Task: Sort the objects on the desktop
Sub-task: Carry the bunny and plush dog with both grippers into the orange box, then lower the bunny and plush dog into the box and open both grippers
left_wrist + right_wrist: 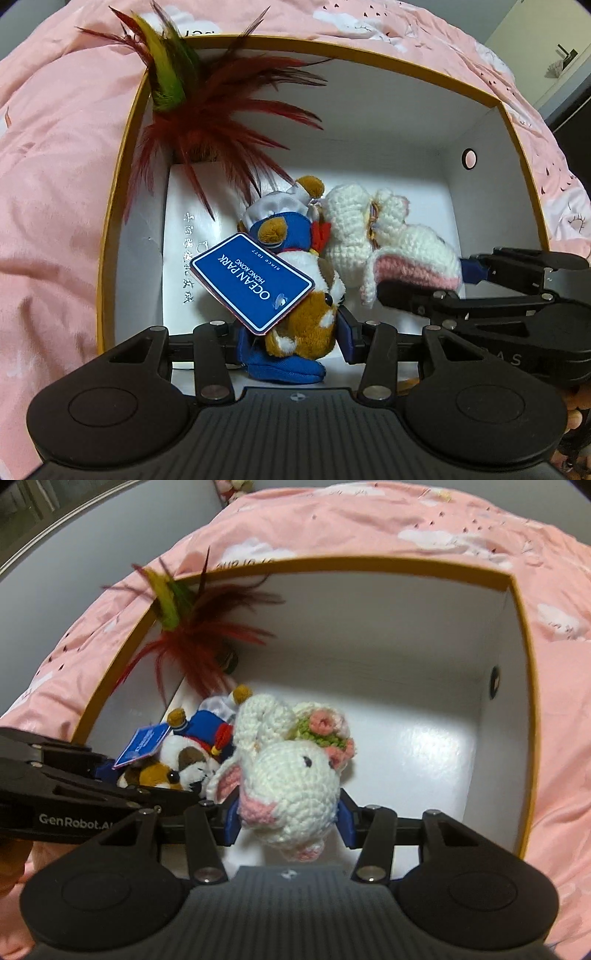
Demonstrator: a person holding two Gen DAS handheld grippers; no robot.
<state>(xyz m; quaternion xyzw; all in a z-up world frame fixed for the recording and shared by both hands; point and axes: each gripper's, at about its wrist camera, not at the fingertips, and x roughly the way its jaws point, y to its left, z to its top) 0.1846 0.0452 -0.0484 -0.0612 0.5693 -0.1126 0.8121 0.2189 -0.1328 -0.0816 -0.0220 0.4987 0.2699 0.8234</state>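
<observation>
My left gripper (295,332) is shut on a brown-and-white plush animal (306,325) in blue sailor clothes with a blue Ocean Park tag (251,282), held inside a white box with a gold rim (122,177). My right gripper (288,818) is shut on a white crocheted rabbit (291,771) with pink ears and a flower crown, held inside the same box (524,686). The rabbit (354,229) lies right beside the plush in the left wrist view, and the plush (184,760) shows at left in the right wrist view. The right gripper (469,280) enters that view from the right.
A feather toy (207,107) with red, yellow and green plumes leans in the box's far left corner (199,627). A white booklet (192,236) lies on the box floor. Pink bedding (55,184) surrounds the box. The box's right half (417,716) shows bare floor.
</observation>
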